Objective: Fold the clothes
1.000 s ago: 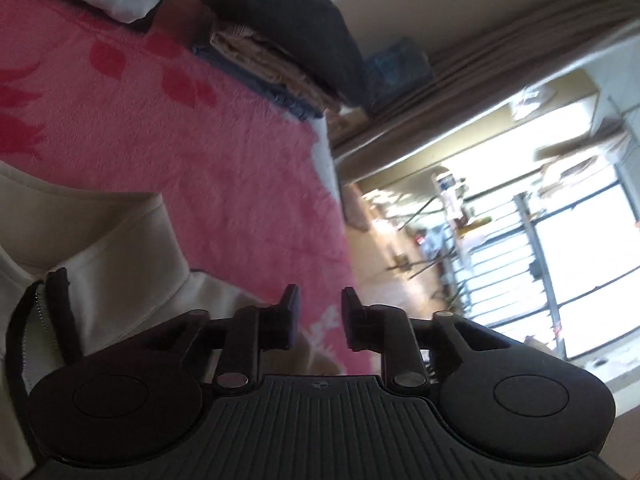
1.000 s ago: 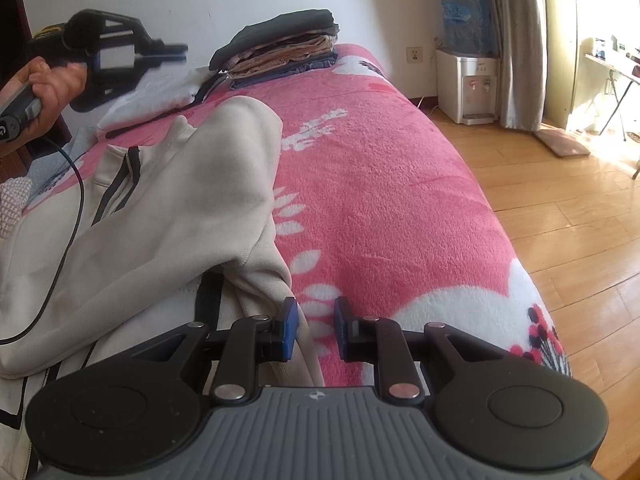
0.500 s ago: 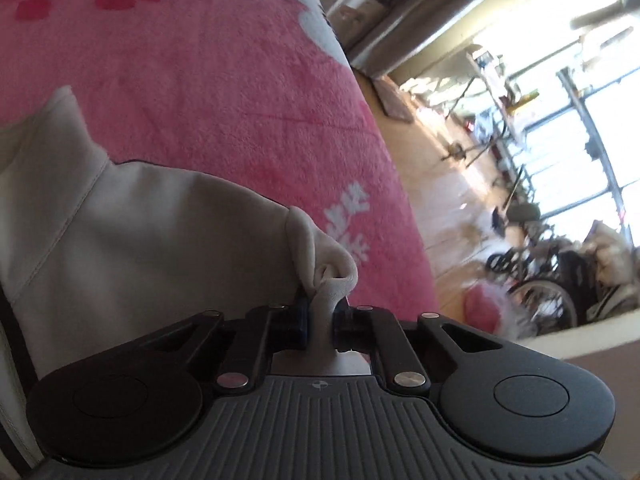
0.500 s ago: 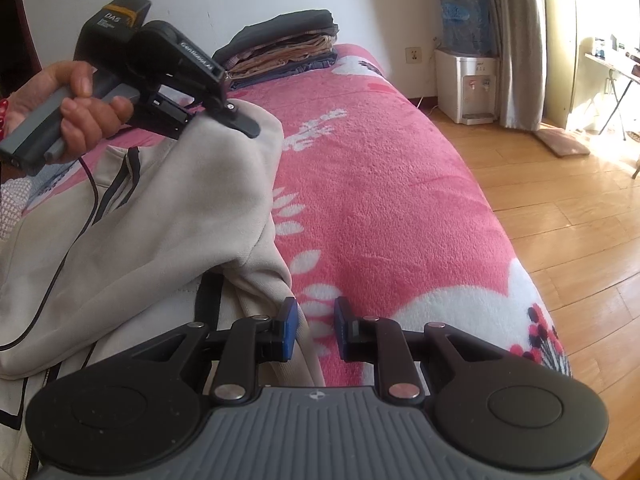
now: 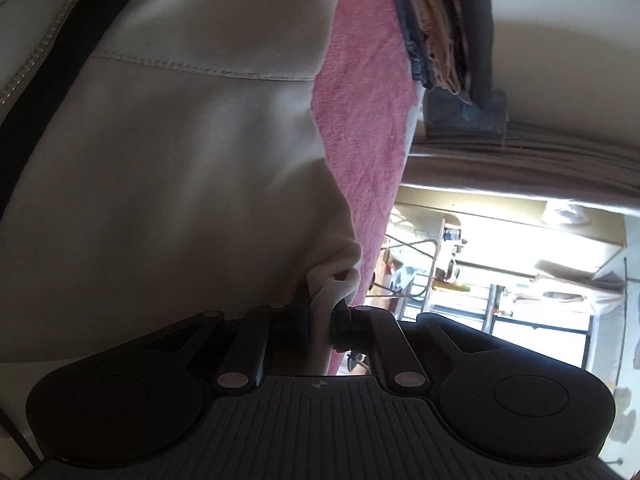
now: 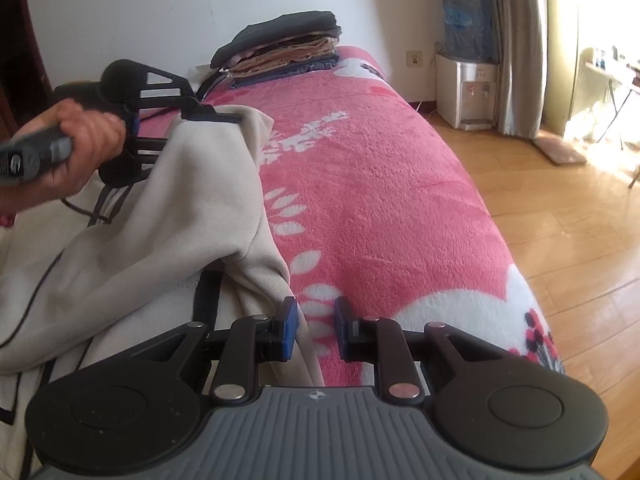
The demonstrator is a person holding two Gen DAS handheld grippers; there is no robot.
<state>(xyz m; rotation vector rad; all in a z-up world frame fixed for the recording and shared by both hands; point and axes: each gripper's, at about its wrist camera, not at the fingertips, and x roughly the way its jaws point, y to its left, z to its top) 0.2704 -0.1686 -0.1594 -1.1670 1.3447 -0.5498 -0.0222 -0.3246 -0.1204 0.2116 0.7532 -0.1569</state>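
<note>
A: What is the room like?

B: A bedroom with a white wall, a wooden floor (image 6: 552, 216) and a bed under a pink blanket (image 6: 380, 184) printed with white leaves.

A: Start at the left, then.

B: In the right wrist view a hand (image 6: 76, 148) at the far left grasps the handle of the left gripper (image 6: 210, 114). Its 2 fingers are clamped on a bunched edge of a cream sweatshirt (image 6: 168, 216). The left wrist view shows that fold squeezed between the pads (image 5: 340, 320).

A: Where does the garment lie?

B: On the left part of the bed, crumpled, with black trim lines. The held edge is raised above the rest, and the cloth drapes down from it toward the near edge of the bed.

A: And further right?

B: The right gripper (image 6: 316, 330) is low at the near edge. Its blue pads stand a little apart with nothing between them; the left pad is just beside the sweatshirt's hem. At the far end of the bed sits a stack of folded clothes (image 6: 280, 46). Right of the bed stand a water dispenser (image 6: 466, 92) and a curtain (image 6: 516, 48).
</note>
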